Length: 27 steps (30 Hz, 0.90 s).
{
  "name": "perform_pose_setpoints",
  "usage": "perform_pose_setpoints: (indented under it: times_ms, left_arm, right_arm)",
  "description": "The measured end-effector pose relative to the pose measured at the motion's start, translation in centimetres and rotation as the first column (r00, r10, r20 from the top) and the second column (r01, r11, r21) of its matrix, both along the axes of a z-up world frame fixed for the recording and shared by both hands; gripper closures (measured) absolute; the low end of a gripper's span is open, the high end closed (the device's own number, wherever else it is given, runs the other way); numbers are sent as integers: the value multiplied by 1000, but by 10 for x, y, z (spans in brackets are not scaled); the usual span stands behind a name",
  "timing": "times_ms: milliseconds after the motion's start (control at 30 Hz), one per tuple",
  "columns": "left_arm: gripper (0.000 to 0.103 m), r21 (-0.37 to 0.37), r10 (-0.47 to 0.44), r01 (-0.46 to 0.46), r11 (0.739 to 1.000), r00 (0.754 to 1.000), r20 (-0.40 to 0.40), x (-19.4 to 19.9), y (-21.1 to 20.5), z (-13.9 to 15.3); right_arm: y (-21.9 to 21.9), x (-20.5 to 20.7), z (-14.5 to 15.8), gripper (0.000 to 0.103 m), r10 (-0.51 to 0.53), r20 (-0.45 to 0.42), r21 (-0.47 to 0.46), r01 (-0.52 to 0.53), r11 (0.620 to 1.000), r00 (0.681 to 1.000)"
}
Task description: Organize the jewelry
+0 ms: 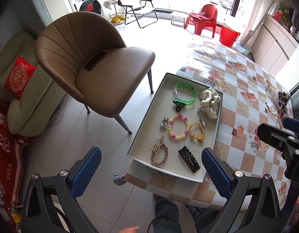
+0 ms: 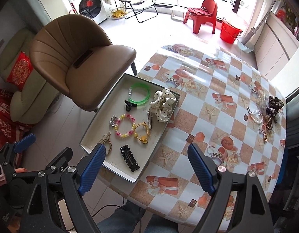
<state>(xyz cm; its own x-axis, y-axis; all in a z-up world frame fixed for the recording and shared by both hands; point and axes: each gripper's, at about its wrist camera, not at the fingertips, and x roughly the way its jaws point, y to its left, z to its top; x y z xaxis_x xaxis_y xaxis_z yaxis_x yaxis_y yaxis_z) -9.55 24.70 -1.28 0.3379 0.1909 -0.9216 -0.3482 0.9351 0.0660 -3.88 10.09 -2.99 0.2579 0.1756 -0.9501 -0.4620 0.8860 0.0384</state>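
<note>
A: How do the two tools stand?
B: The left gripper (image 1: 151, 167) and right gripper (image 2: 146, 164) gape wide above the table (image 2: 217, 116), gripping nothing.
A: And the jewelry?
B: Most lies in the tray (image 2: 128, 176); a small heap (image 2: 269, 108) sits well apart.
</note>
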Motion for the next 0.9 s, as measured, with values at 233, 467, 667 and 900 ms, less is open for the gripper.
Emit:
perform_pose_setpoints:
  times_ms: [233, 467, 667, 900]
  left_arm:
    - [0, -1, 6, -6, 1000, 1000, 4, -4, 3, 8]
    - [0, 0, 6, -6, 1000, 1000, 5, -5, 4, 11]
    - [0, -1, 7, -7, 1000, 1000, 5, -4, 4, 9]
    - [0, -2, 6, -6, 1000, 1000, 5, -4, 6, 11]
  right_arm:
    - [2, -1, 6, 15, 1, 12, -4, -1, 1000, 1000]
    - [3, -1, 6, 15, -4, 9, -6, 4, 1000, 1000]
    - [4, -1, 5, 15, -5, 11, -5, 5, 1000, 1000]
    - [5, -1, 5, 15, -2, 10, -7, 2, 1000, 1000]
